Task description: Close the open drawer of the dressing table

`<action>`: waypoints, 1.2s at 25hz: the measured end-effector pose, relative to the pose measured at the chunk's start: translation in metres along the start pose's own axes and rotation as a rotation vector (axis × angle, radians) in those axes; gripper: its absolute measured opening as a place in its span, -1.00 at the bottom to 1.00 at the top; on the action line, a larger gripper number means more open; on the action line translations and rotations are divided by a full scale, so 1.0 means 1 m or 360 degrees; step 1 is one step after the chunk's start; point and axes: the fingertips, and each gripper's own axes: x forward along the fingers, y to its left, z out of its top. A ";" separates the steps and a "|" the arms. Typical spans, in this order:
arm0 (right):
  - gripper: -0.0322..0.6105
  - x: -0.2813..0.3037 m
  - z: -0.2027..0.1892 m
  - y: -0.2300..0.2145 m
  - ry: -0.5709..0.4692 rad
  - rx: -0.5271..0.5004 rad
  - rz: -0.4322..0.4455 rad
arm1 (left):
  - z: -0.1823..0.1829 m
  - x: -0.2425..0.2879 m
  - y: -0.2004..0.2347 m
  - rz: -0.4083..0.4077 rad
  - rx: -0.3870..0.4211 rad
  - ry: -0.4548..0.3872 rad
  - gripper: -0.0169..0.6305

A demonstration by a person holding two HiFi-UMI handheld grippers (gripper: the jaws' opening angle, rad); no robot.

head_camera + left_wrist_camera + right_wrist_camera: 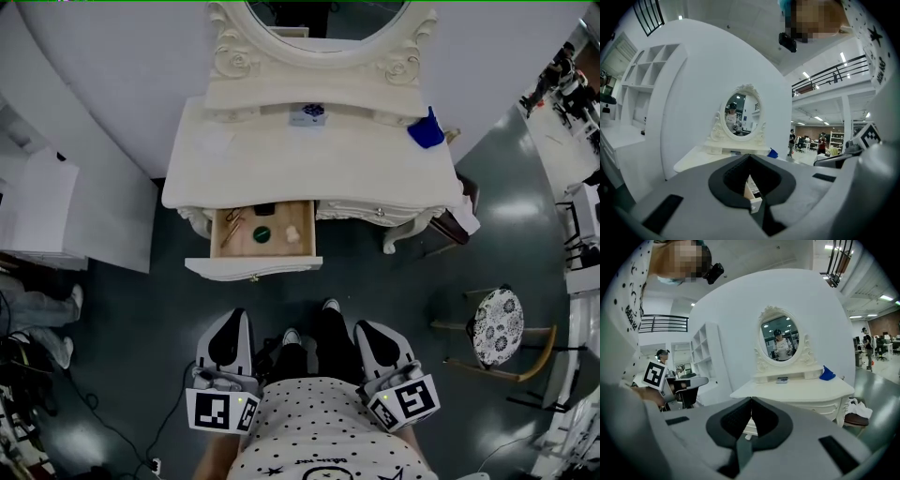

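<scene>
The white dressing table [375, 173] stands against the curved wall, under an oval mirror [328, 19]. Its left drawer [253, 267] is pulled out and holds a few small items, among them a dark green round one [261, 234]. Both grippers are low in the head view, close to the person's body and well short of the drawer. The left gripper [232, 317] is shut with nothing in it, and its jaws frame a corner of the drawer [754, 202]. The right gripper [367, 328] is also shut and empty, pointing at the table [801, 392].
A stool with a patterned seat [497, 326] stands to the right. A blue object [427, 131] lies on the table's right rear corner. White cabinets [42, 211] are at the left, with cables on the floor below. The person's feet [292, 336] are between the grippers.
</scene>
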 end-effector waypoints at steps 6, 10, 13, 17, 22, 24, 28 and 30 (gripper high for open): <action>-0.87 0.030 0.034 -0.052 -0.0013 -0.0062 0.0083 | 0.016 0.046 -0.003 0.0131 -0.0009 -0.0056 -0.91; -0.87 0.046 0.049 -0.082 -0.0025 -0.0083 0.0146 | 0.025 0.072 -0.007 0.0216 0.0001 -0.0099 -0.91; -0.87 0.053 0.052 -0.102 -0.0021 -0.0092 0.0187 | 0.024 0.084 -0.009 0.0296 0.0013 -0.0104 -0.91; -0.87 0.056 0.052 -0.127 -0.0005 -0.0093 0.0209 | 0.024 0.094 -0.006 0.0398 0.0039 -0.0107 -0.91; -0.87 0.053 0.051 -0.147 0.0007 -0.0073 0.0213 | 0.022 0.099 -0.001 0.0494 0.0067 -0.0089 -0.91; -0.87 0.051 0.051 -0.151 0.0006 -0.0067 0.0214 | 0.018 0.099 -0.001 0.0511 0.0076 -0.0067 -0.91; -0.87 0.049 0.051 -0.155 0.0009 -0.0071 0.0216 | 0.001 0.098 0.008 0.0541 0.0100 0.0019 -0.91; -0.87 0.047 0.051 -0.159 0.0013 -0.0076 0.0203 | -0.020 0.098 0.018 0.0564 0.0113 0.0121 -0.91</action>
